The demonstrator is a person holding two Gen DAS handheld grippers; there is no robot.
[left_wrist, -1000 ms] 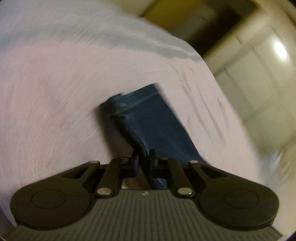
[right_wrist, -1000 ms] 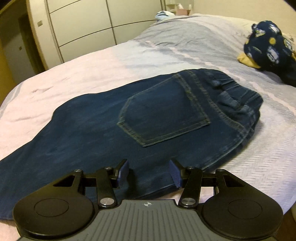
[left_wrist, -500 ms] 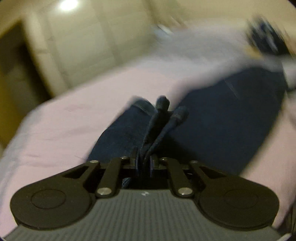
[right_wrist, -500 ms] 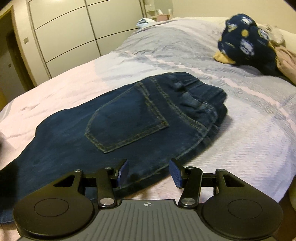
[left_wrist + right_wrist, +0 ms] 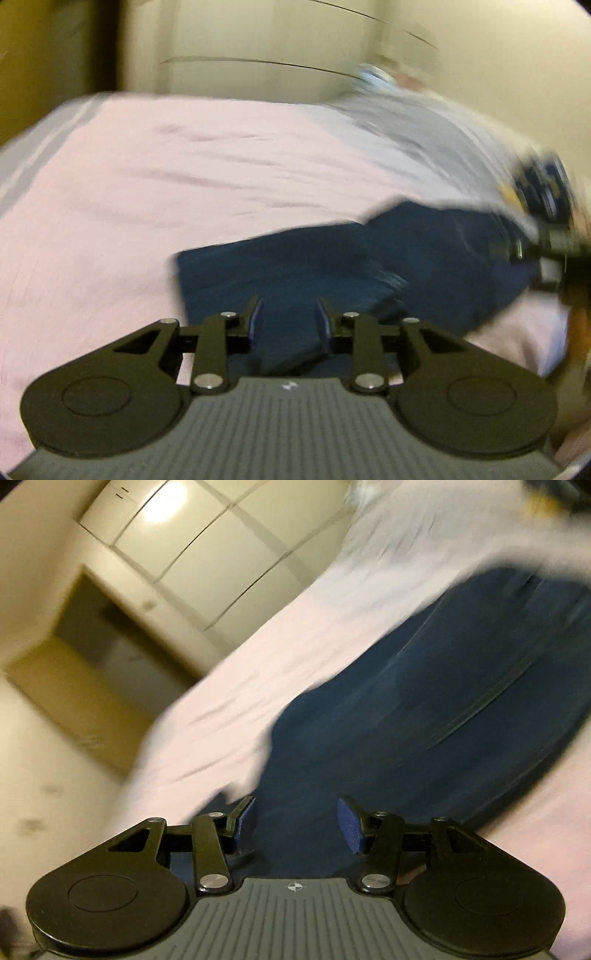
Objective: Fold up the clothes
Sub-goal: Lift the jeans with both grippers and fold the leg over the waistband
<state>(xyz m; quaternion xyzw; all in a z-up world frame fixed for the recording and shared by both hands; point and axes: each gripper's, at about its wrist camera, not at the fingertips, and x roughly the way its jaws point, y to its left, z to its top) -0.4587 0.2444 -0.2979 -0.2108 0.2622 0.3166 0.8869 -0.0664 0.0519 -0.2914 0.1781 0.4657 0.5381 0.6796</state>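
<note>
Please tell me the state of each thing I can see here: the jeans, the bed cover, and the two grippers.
jeans: folded over, lying on the bed.
bed cover: spread out, lightly wrinkled.
left gripper: jaws opening, pads not pressing the denim.
right gripper: open, above the jeans, holding nothing.

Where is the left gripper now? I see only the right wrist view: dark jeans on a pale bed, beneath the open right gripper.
Observer: The left gripper is over the near edge of the jeans. Its jaws are opening, with a fold of denim between them.
Operator: Does that view show my right gripper?
Observer: Probably. A blurred black device at its right edge looks like the right gripper, at the far end of the jeans.
</note>
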